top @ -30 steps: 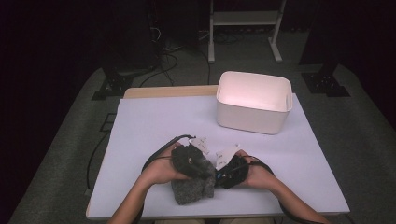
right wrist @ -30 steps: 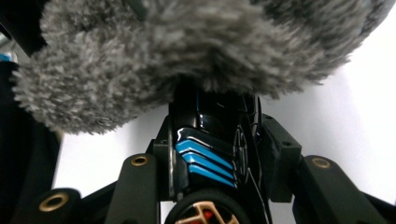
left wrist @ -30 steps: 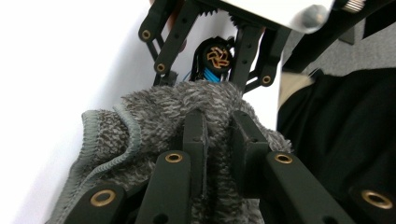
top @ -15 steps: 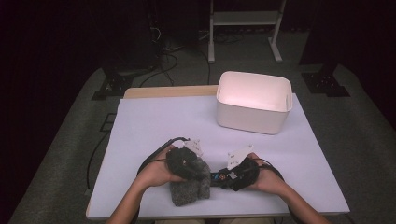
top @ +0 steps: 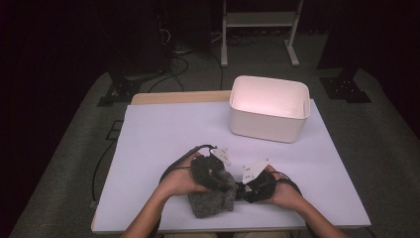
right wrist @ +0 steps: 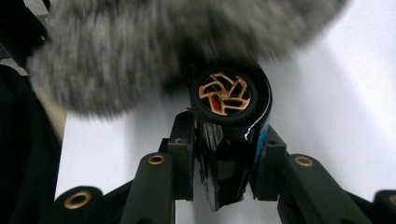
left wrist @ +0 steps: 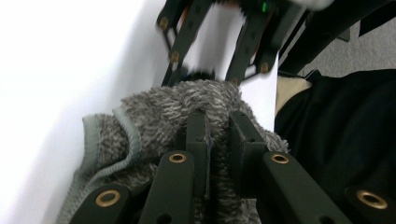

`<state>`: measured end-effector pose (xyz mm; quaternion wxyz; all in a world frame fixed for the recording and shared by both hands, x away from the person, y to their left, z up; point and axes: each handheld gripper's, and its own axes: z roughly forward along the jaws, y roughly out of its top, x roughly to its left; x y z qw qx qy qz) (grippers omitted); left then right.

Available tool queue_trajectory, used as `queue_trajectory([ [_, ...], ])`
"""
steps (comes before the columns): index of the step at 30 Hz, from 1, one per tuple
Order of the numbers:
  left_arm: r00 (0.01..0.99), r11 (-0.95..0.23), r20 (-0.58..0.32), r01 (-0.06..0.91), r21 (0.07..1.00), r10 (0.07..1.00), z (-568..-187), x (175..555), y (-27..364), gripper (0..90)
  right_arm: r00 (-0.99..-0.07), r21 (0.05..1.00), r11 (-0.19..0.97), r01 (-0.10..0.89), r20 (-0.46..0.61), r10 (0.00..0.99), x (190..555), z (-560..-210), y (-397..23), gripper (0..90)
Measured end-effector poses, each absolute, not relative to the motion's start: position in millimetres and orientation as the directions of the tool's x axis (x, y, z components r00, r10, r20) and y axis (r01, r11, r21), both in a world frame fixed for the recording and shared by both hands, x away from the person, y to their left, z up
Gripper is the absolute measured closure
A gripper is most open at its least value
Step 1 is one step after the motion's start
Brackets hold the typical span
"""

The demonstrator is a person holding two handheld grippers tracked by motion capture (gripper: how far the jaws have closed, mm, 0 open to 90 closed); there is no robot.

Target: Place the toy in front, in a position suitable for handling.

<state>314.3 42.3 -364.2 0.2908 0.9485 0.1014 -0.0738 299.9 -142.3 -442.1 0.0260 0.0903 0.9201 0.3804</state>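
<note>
Fuzzy cloth, gloss-black toy car, matt black fingers, smooth white tabletop

The grey pouch (left wrist: 187, 112) is shaggy, deep-pile cloth with a smoother, flat-knit hem of paler grey along its edge. The toy car (right wrist: 231, 121) has a glossy black plastic body that catches the light, a rubbery matt tyre and a coppery, metallic-looking spoked wheel. The fingers (left wrist: 198, 135) of the left gripper (left wrist: 217, 126) look like matt black hard plastic with brass-coloured metal rivets at the joints; those of the right gripper (right wrist: 224, 140) match. The tabletop (top: 168, 134) is a smooth, matt white sheet over a pale wood edge. The white bin (top: 267, 121) looks like smooth plastic with a soft sheen.
</note>
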Motion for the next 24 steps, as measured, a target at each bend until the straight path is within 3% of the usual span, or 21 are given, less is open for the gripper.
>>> queue_trajectory([
  [6, 0.972, -0.816, -0.202, 0.215, 0.537, 0.123, -369.5, 316.2, 25.4, 79.9, -0.981, 0.714, 0.684, 0.151, 0.021, 0.195, 299.0, -443.7, -142.6, 65.7],
  [24, 0.94, -0.762, -0.217, 0.342, 0.55, 0.265, -367.2, 310.3, 113.6, 79.6, -0.981, 0.708, 0.689, 0.153, 0.022, 0.195, 299.3, -443.0, -142.0, 65.8],
])
